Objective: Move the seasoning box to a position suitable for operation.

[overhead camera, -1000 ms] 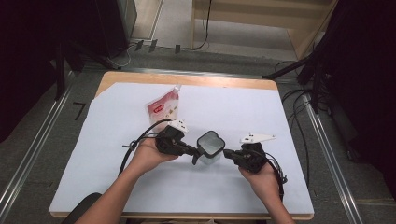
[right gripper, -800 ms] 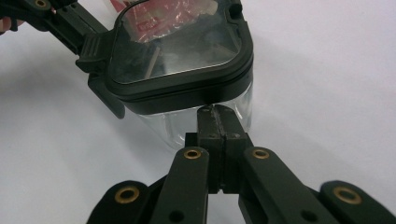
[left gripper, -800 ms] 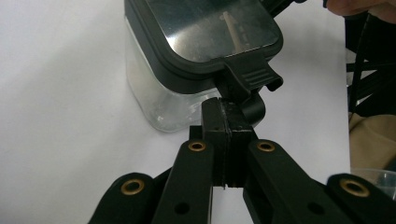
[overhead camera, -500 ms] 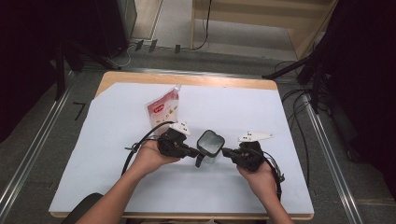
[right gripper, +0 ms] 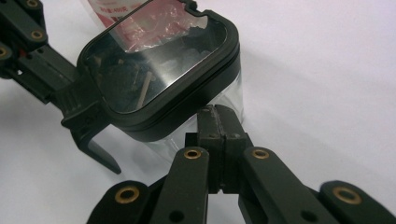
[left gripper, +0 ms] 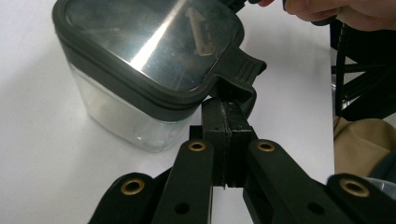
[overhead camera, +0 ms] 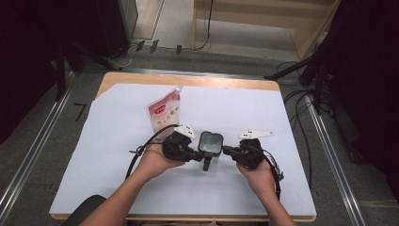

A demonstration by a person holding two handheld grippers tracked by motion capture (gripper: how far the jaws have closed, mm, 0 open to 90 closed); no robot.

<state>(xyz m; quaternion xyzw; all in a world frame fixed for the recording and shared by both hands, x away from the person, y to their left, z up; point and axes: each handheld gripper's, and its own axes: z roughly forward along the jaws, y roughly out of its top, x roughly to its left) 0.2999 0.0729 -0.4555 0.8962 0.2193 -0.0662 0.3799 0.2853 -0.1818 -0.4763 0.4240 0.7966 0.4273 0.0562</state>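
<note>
A clear plastic container (overhead camera: 210, 143) with a dark-rimmed see-through lid (left gripper: 149, 42) stands on the white table cover between my two grippers. My left gripper (overhead camera: 198, 155) is shut with nothing between its jaws, and its tips (left gripper: 227, 122) sit right under the lid's black latch tab (left gripper: 240, 70), which is swung outward. My right gripper (overhead camera: 226, 151) is also shut and empty. Its tips (right gripper: 217, 119) rest against the container's clear wall (right gripper: 229, 100) just below the lid rim. The latch (right gripper: 91, 133) and the left gripper (right gripper: 37, 60) appear across the container in the right gripper view.
A red-and-white pouch (overhead camera: 164, 110) lies on the white-covered table (overhead camera: 117, 179) just beyond the left hand. Cables (overhead camera: 141, 150) trail from both grippers. Metal rails and dark stands flank the table, with floor cables on the right.
</note>
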